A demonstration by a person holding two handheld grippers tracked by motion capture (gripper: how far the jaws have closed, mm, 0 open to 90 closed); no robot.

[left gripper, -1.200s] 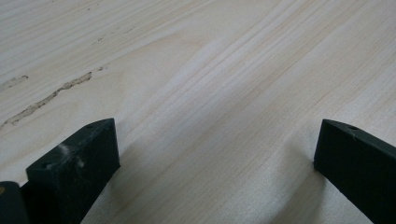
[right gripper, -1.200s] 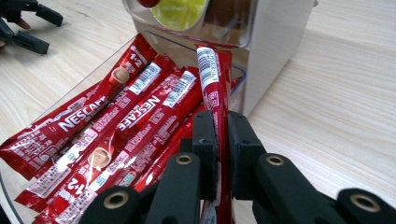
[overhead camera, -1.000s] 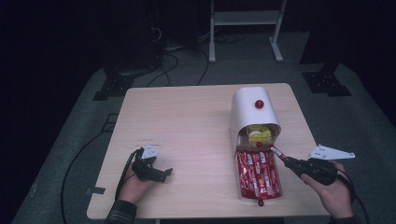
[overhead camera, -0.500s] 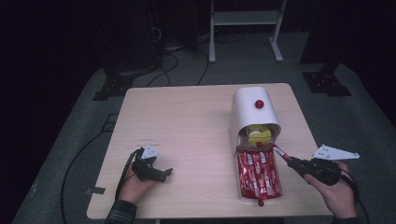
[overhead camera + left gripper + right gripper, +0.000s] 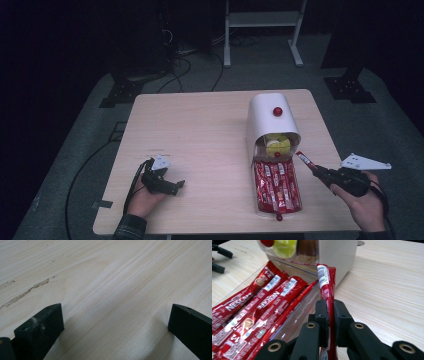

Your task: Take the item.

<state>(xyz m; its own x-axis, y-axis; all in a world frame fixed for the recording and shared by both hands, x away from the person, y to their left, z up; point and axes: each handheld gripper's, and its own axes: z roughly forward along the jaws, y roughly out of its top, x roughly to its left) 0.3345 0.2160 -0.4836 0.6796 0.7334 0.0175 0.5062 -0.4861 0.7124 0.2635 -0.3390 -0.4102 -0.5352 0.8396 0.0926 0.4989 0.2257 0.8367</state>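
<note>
Right gripper [image 5: 329,305]: jaws clamped on single red coffee stick [image 5: 326,282], held off table just right of clear tray [image 5: 256,197], stick tip pointing far-left toward white container [image 5: 265,112].

Tray holds row of red sticks [image 5: 276,186] (Nescafe print legible in right gripper view), lying lengthwise near to far, tray butted against container mouth. Yellow item [image 5: 276,145] inside container opening; red knob [image 5: 277,111] on top.

Left gripper [image 5: 175,184]: resting on table [image 5: 200,130] at near-left, jaws apart, bare wood between them, well apart from tray.
</note>
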